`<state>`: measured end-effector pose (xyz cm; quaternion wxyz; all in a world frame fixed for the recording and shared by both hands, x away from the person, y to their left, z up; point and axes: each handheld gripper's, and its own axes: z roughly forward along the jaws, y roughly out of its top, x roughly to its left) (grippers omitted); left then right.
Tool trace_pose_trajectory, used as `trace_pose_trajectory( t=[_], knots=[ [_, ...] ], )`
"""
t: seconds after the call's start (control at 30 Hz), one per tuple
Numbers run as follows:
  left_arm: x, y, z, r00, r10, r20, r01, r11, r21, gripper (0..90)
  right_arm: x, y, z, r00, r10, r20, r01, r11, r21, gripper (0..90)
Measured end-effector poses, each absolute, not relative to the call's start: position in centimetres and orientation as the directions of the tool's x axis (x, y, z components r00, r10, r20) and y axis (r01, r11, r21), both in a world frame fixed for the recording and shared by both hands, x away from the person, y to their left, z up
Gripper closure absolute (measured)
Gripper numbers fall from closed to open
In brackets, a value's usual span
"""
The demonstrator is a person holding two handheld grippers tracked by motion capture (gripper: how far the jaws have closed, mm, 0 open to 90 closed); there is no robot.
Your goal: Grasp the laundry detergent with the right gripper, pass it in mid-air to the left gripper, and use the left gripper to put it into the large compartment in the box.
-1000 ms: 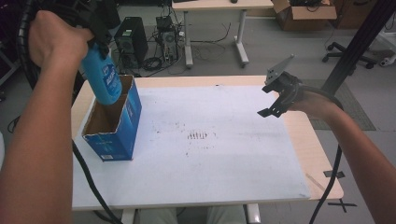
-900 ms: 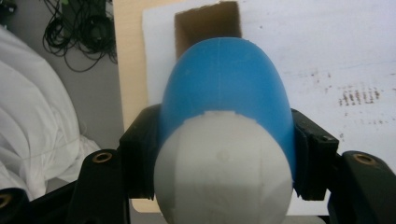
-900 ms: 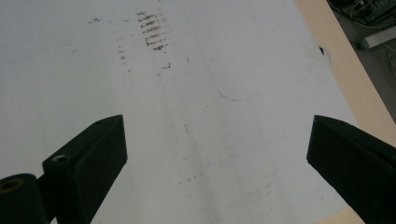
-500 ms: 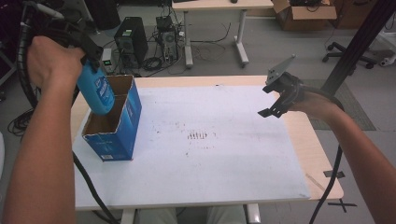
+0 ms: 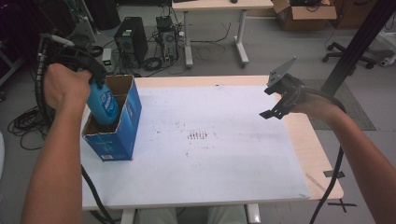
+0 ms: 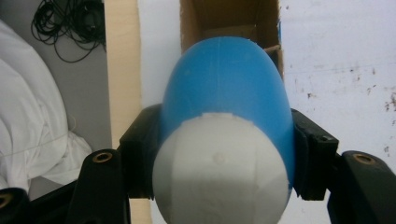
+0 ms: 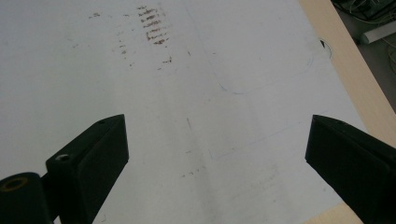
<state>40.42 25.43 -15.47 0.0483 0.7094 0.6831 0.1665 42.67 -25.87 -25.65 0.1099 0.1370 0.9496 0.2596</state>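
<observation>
Lowered since a second ago: blue plastic bottle with white cap (image 5: 103,105), pinched by left gripper (image 5: 91,79), upright, base down inside open blue cardboard box (image 5: 116,140). Right gripper (image 7: 215,154) spread, empty.

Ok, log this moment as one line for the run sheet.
stage: lowering bottle into box | left gripper: shut on blue bottle, bottom end inside blue cardboard box | right gripper: open, empty, above white table
</observation>
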Motion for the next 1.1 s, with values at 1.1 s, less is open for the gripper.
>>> trace_pose_trajectory(
  t=[1.1],
  knots=[
    [41.3, 25.6, -26.5, 0.073, 0.976, 0.205, 0.968, -0.118, 0.221, 38.4, 42.9, -25.7, -26.2, -0.934, 0.329, -0.138, 0.218, 0.832, 0.510, 6.9]
  ],
)
